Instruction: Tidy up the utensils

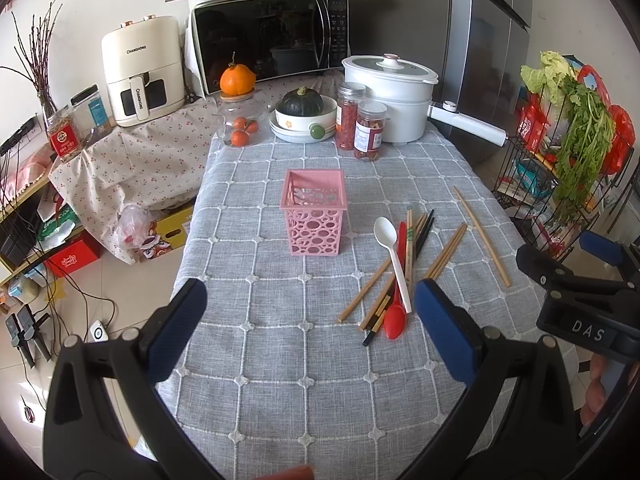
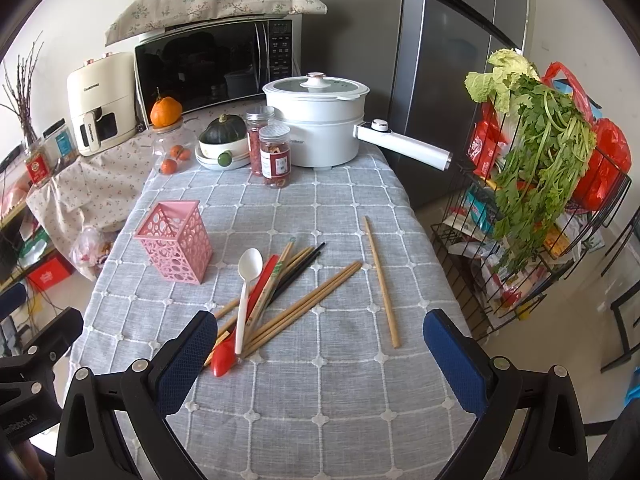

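Nothing collected yet: left gripper [image 1: 308,334] and right gripper [image 2: 320,360] both gape empty; chopstick-and-spoon pile [image 2: 276,296] lies at 3 o'clock of the pink holder [image 2: 176,242], so next move calls for pinching one utensil.

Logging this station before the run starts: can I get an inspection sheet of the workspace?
Surface: grey checked tablecloth, flat.
Job's things: pink holder upright, looks empty; white spoon, red spoon and chopsticks in a loose pile; one chopstick apart.
Clutter: white pot, jars, squash bowl.
Grippers: left gripper and right gripper open, empty.
Cables: on floor.
Surroundings: microwave, fridge, vegetable rack.
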Demonstrator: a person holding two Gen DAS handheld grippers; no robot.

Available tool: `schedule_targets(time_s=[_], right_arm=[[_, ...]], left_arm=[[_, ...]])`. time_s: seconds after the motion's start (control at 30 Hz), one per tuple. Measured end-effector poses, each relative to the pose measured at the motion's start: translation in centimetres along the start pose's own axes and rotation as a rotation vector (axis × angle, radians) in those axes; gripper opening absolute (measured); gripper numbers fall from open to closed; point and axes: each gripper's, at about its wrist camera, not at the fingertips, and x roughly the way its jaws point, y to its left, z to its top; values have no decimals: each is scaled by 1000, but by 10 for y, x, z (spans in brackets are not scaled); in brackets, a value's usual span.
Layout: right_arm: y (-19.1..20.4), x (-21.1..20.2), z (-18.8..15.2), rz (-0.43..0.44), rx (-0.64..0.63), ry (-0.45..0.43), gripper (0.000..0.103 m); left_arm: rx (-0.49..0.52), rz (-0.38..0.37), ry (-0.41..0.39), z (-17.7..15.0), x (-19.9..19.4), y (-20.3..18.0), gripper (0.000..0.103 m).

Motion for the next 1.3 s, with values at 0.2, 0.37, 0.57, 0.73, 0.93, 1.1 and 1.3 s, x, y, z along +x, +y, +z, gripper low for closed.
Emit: schedule_targets(time_s=[0.2, 0.37, 0.57, 0.73, 0.93, 1.1, 1.3], right_arm=[[0, 0, 0, 0, 1, -2, 103], [0, 1, 0, 4, 3, 2, 103], [0, 0, 0, 6, 4, 3, 103], [0, 0, 0, 5, 4, 3, 103], [-1, 1, 0, 5, 3, 4, 103], [-1, 0, 0, 4, 4, 4, 103], [-5, 3, 0, -12, 21, -4, 103]], left_arm=[[1, 0, 2, 0, 0, 0, 103], [-1, -1, 1, 0, 0, 0, 103], [-1, 1, 1, 0, 0, 1, 103], [0, 0, 1, 0, 0, 1, 103], [1, 5, 0, 0, -1, 1, 103], [1, 15, 3, -1, 2, 0, 103], [11, 10, 9, 2, 5, -6, 103]])
